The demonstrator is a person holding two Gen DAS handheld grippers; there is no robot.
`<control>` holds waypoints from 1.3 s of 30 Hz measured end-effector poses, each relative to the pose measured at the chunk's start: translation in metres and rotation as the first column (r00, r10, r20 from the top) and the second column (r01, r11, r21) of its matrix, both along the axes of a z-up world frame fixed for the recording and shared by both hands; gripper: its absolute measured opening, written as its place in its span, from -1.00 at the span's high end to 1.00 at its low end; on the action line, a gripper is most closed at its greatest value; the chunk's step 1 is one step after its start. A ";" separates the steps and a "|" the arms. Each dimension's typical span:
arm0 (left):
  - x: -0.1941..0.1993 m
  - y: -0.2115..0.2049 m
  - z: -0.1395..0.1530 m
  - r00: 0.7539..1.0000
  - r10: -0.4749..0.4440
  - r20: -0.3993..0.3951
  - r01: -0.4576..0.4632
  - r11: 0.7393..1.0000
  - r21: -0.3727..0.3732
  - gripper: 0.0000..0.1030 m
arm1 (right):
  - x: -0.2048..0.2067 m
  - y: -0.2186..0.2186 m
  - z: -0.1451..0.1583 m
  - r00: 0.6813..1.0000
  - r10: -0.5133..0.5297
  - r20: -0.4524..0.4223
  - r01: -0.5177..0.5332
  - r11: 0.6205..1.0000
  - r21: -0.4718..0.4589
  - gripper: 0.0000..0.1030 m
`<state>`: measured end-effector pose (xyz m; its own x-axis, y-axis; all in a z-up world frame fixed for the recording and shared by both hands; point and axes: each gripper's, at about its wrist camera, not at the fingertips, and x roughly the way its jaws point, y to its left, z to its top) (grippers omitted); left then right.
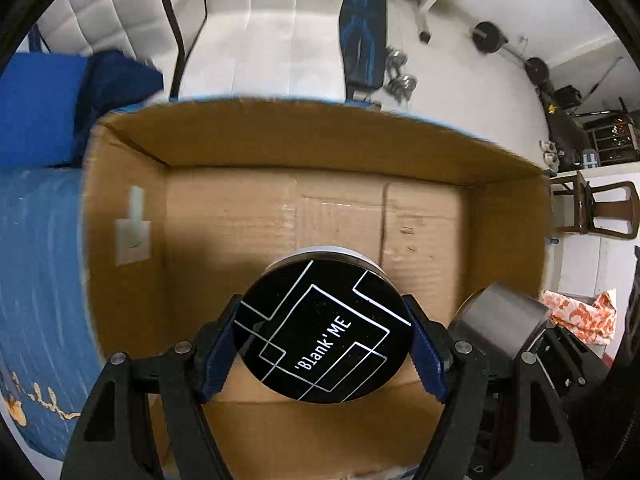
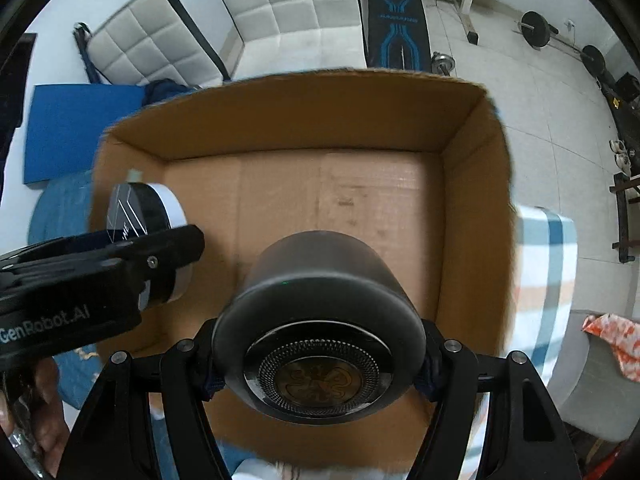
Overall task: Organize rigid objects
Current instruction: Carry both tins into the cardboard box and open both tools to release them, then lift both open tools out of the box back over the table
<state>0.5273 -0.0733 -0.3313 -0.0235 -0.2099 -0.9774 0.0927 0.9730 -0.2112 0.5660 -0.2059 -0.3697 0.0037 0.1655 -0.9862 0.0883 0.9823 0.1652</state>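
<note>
My left gripper (image 1: 326, 344) is shut on a round black tin (image 1: 326, 330) with white line art and the words "Blank'ME" on its lid. It holds the tin above an open cardboard box (image 1: 280, 216). My right gripper (image 2: 320, 364) is shut on a dark grey cylinder (image 2: 320, 320) with a round mesh grille on its near end, also above the box (image 2: 320, 200). The grey cylinder shows at the lower right of the left wrist view (image 1: 502, 320). The black tin and the left gripper show at the left of the right wrist view (image 2: 144, 216).
The box stands on a blue cloth (image 1: 40, 260). A white label (image 1: 134, 232) sticks to its left inner wall. A white quilted sofa (image 2: 288, 20), a weight bench (image 2: 396, 20) and barbell weights (image 2: 536, 28) lie beyond. An orange patterned cloth (image 2: 612, 340) lies at the right.
</note>
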 end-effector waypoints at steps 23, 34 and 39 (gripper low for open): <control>0.013 -0.005 -0.104 0.965 0.069 -0.253 -0.061 0.997 0.039 -0.56 | 0.040 -0.007 -0.089 0.988 0.021 -0.152 -0.030 0.998 -0.057 -0.71; -0.028 0.010 -0.061 0.980 0.091 -0.175 -0.084 0.995 0.047 -0.95 | 0.000 -0.012 -0.059 0.992 0.032 -0.120 -0.042 0.996 -0.083 -0.94; -0.057 0.013 -0.030 0.994 0.072 -0.079 -0.065 0.994 0.090 -0.95 | -0.031 -0.011 -0.037 0.997 0.022 -0.070 -0.027 0.997 -0.071 -1.00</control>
<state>0.4702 -0.0600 -0.3612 -0.0925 -0.1282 -0.9874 0.0113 0.9915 -0.1298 0.5355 -0.2165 -0.4065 -0.0680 0.0933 -0.9933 0.0729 0.9934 0.0883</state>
